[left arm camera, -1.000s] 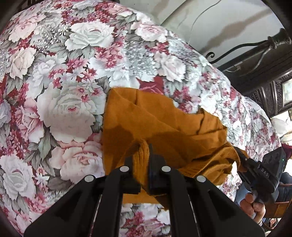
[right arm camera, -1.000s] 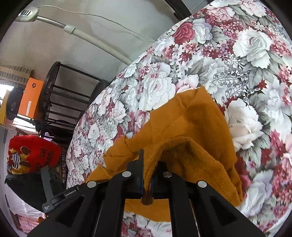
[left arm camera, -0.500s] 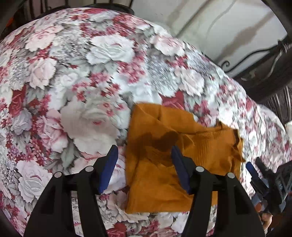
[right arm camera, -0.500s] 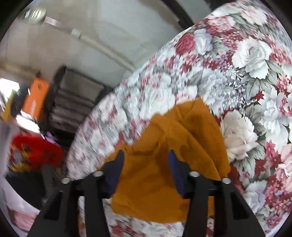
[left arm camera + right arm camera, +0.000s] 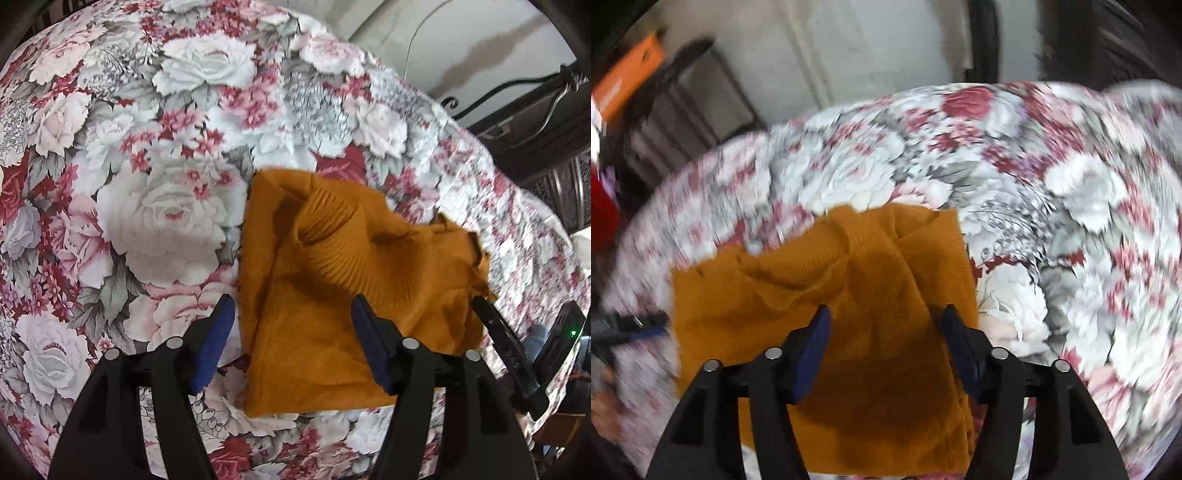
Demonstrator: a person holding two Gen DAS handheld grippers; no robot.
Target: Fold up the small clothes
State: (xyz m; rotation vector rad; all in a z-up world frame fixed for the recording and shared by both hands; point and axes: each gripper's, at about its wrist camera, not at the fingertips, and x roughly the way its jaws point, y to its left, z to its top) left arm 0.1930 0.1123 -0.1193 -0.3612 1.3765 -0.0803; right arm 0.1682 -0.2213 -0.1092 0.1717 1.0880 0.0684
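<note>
In the left wrist view, the left gripper fills the lower part of the frame, its black arms reaching up to two blue pads. The jaws stand wide and are opening, with nothing pressed between the pads. An orange knitted sweater lies in the centre and lower centre of the frame on a flowered bedspread, loosely folded into a rough rectangle. A ribbed part of it stands up as a soft ridge in the middle of the frame. The left pad hangs over the bedspread just beside the sweater's left edge; the right pad hangs over the sweater's lower middle. At the right edge of the frame the right gripper shows as a dark finger against the sweater's right corner, with a small green light beside it. A dark metal bed frame curves across the upper right.

In the right wrist view, which is blurred, the right gripper also has its jaws wide and opening, the blue pads clear of the cloth. The sweater sits in the lower centre of the frame, directly under and between the pads, rumpled along its upper edge. The bedspread spreads across the right and upper middle. An orange box and a dark rack appear in the upper left against a pale wall.
</note>
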